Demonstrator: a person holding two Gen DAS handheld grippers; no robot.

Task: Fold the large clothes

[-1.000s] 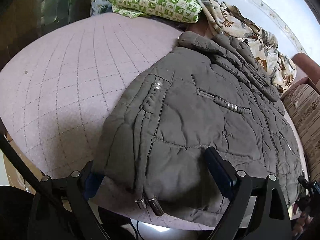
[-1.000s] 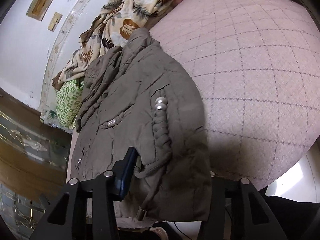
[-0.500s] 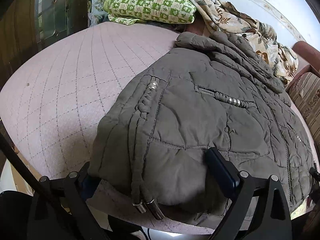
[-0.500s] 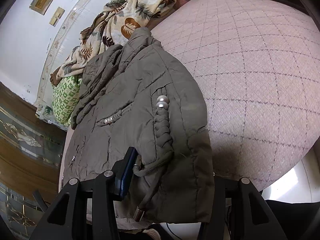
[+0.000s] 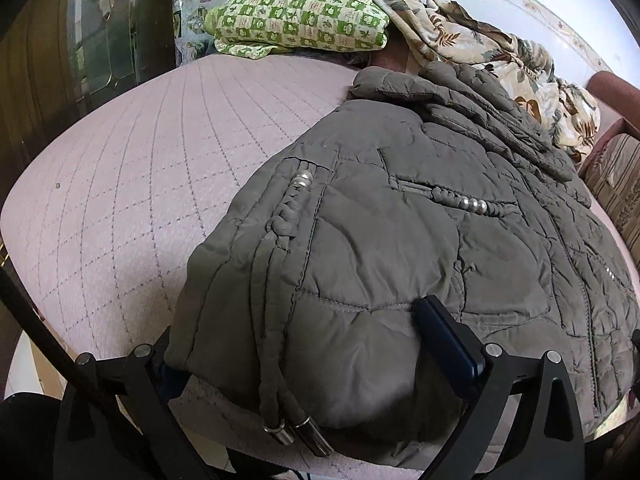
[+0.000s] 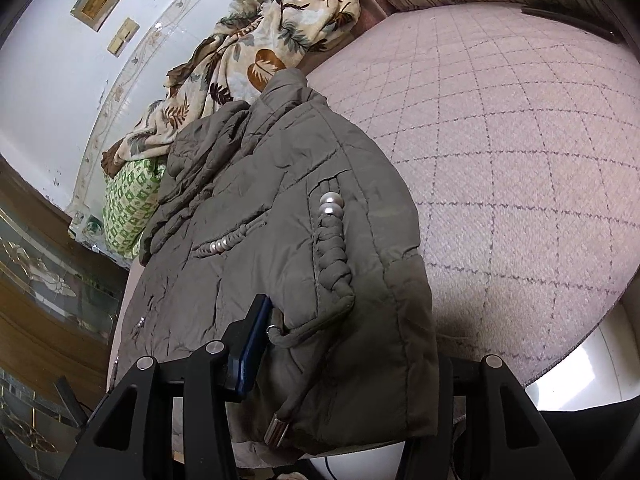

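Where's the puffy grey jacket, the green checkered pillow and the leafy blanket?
Puffy grey jacket (image 5: 400,248): left wrist view, quilted middle panel.
Green checkered pillow (image 5: 300,20): left wrist view, top face.
Leafy blanket (image 6: 256,48): right wrist view, middle of the crumpled heap.

You are looking at open pink quilted bedspread (image 5: 120,208) lying free on either side of the grey padded jacket (image 5: 400,240), giving your grippers room there. Beyond the jacket's collar, a green checked pillow (image 5: 300,20) and a leaf-print blanket (image 5: 480,52) are blocking the way, with striped cushions (image 5: 620,192) crowding one flank.
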